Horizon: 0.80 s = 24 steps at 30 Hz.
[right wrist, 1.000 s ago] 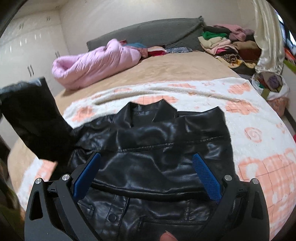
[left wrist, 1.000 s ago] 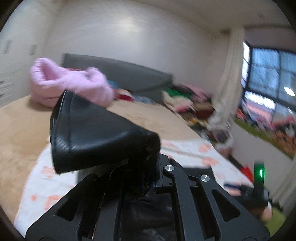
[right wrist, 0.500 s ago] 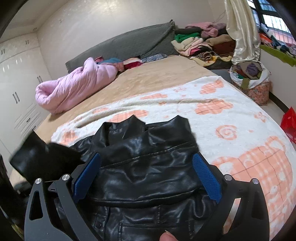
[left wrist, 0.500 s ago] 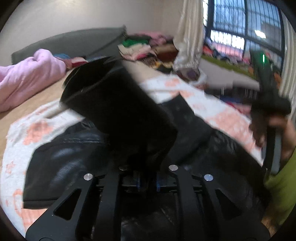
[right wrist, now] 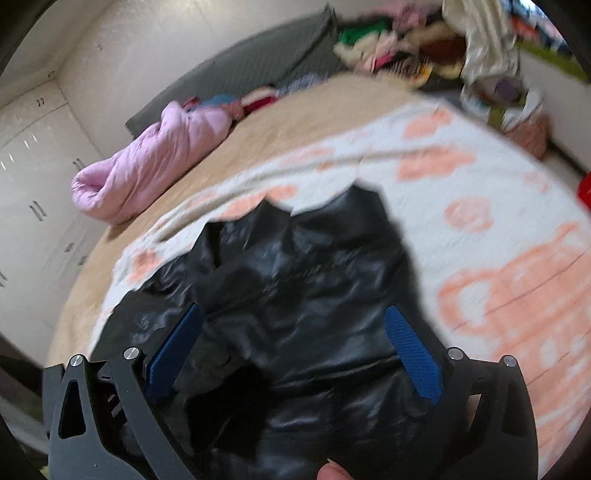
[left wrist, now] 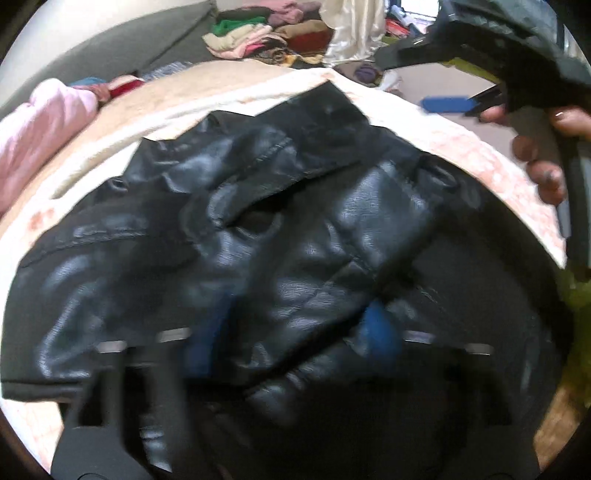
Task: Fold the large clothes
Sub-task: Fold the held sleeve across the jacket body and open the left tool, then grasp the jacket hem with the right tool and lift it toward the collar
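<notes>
The black leather jacket (left wrist: 280, 236) lies spread on the white blanket with peach flowers (right wrist: 480, 206), which covers the near part of the bed, and its left sleeve (left wrist: 317, 122), held up in the air a second ago, now lies folded across the body toward the collar. The left claw (left wrist: 291, 339) has just been opening: half a second ago it was shut on the sleeve, and now its blue pads stand wide apart low over the jacket, blurred, with leather below them but nothing pinched. I judge that this first sleeve fold is laid down and released, so the right sleeve or the hem would be the likely next part to bring in. The right claw (right wrist: 295, 354) hovers over the jacket's lower half with its jaws open and its blue pads (right wrist: 413, 354) clear of the leather, gripping nothing; in the left wrist view it shows at the upper right, carried in the person's hand (left wrist: 543, 147). Going left to right through the room: white wardrobe doors (right wrist: 33, 192), a rolled pink quilt (right wrist: 155, 166) on the tan bedcover, the grey headboard (right wrist: 258, 62), a pile of folded clothes (left wrist: 258, 33), and a pale curtain (right wrist: 484, 40) by the window.
</notes>
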### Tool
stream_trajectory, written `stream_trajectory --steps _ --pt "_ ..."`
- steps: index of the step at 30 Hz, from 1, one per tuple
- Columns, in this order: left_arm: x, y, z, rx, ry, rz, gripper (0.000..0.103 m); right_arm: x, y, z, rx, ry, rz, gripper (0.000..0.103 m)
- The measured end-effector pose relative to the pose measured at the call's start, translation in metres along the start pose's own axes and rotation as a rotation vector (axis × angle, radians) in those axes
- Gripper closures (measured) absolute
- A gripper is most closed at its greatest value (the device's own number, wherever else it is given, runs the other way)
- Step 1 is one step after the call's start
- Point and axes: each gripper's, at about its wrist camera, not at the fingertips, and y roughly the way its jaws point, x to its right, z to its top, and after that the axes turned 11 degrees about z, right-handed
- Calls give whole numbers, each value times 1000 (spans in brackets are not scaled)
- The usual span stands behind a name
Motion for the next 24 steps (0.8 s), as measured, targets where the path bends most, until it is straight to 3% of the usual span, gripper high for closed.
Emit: stream_trajectory --steps 2,3,4,8,12,14,16,18,24 --pt "3 -7 -2 5 -4 -32 12 2 12 -5 -64 51 88 10" --pt "5 -9 -3 -1 0 -40 12 4 17 -8 -90 74 133 20" --pt "4 -13 -3 -5 -2 -41 12 5 25 -12 -127 110 192 22" --pt "-17 -40 1 35 -79 -65 10 -1 41 -23 -201 130 224 23" --pt "-69 -63 10 107 -211 53 9 -10 54 -33 -251 145 257 31" --pt "-89 -69 10 115 -254 138 9 -16 58 -37 -263 126 272 45" --pt "-113 -70 9 113 -301 223 9 -24 62 -40 -252 79 267 76" --pt "-128 -72 5 112 -345 264 9 -34 63 -42 -231 24 260 87" --pt "-148 -69 1 88 -402 340 9 -76 44 -39 -141 -236 178 89"
